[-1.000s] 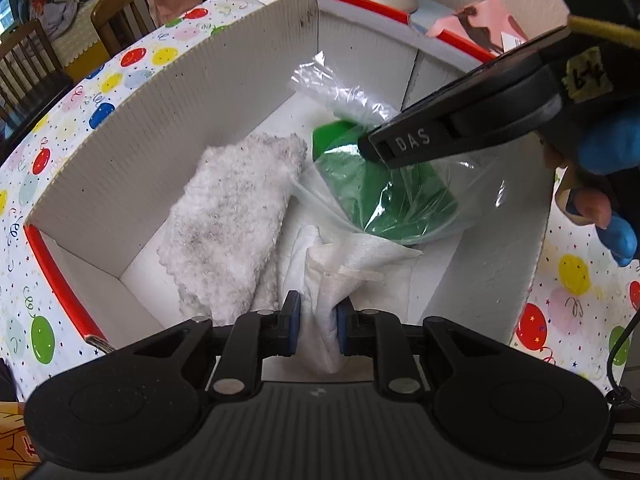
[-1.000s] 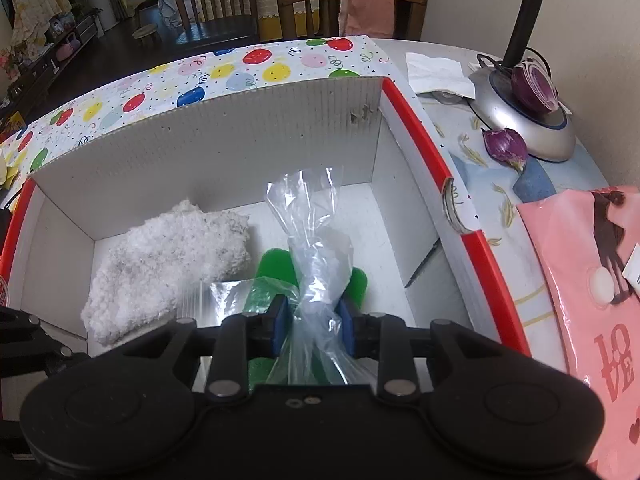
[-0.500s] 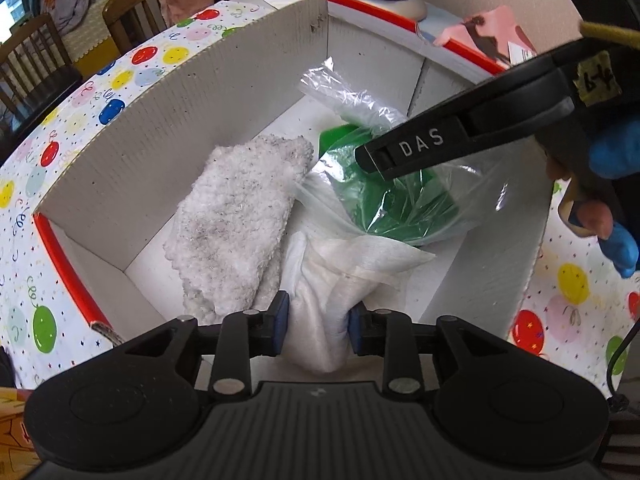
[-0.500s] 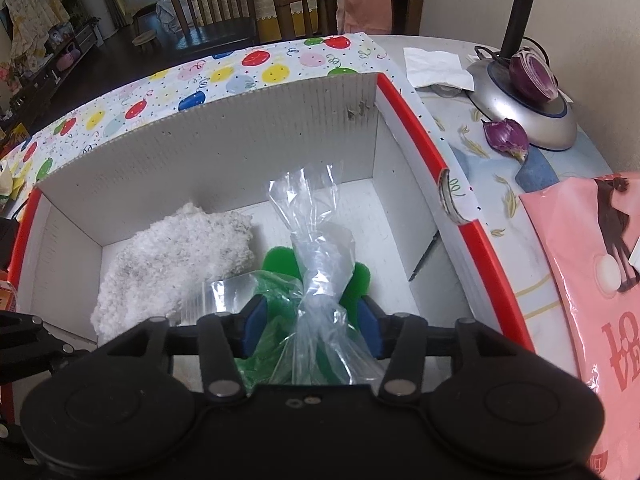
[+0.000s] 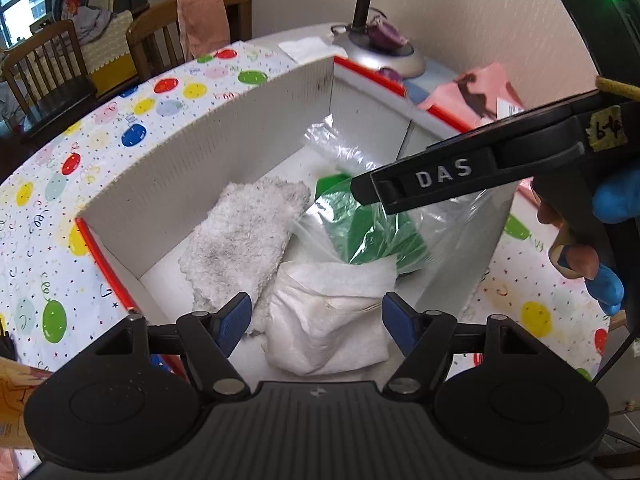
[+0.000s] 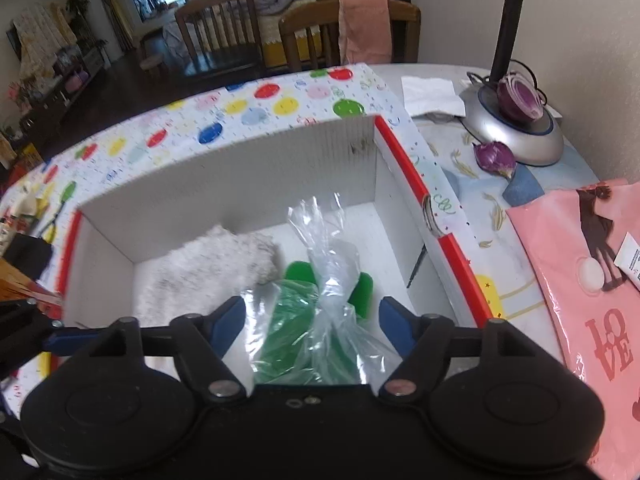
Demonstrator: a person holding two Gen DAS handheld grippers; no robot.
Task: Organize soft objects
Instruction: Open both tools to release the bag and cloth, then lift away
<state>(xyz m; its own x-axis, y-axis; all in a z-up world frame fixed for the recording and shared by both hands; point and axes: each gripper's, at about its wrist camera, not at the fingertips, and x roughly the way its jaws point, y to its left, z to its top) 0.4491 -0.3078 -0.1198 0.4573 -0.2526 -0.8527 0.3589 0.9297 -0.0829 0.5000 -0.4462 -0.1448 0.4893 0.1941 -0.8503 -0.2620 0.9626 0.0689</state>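
Sitting inside the white corrugated box [image 5: 224, 160], three soft things already look placed, so the sorting seems well along: a fluffy grey-white towel [image 5: 244, 236] lies against the far wall, a crumpled white cloth [image 5: 332, 312] lies at the near end just beside it, and a clear plastic bag [image 6: 320, 320] with something green in it rests to the right, its twisted neck standing upright. Both tools have just been opening. The left gripper [image 5: 316, 320] now stands wide, with the white cloth below the gap and neither blue pad pressing it; the right gripper [image 6: 312, 324] is likewise spread, the bag rising between its fingers [image 6: 228, 320] without being pinched. Both items therefore appear released into the box. What is left is hard to judge: a pink printed bag [image 6: 592, 280] lies flat on the table to the right and may be the next soft item, though that is only a guess. The box flaps wear glossy balloon-print paper with red edges; the plastic is thin, crinkly and shiny, the towel nubbly.
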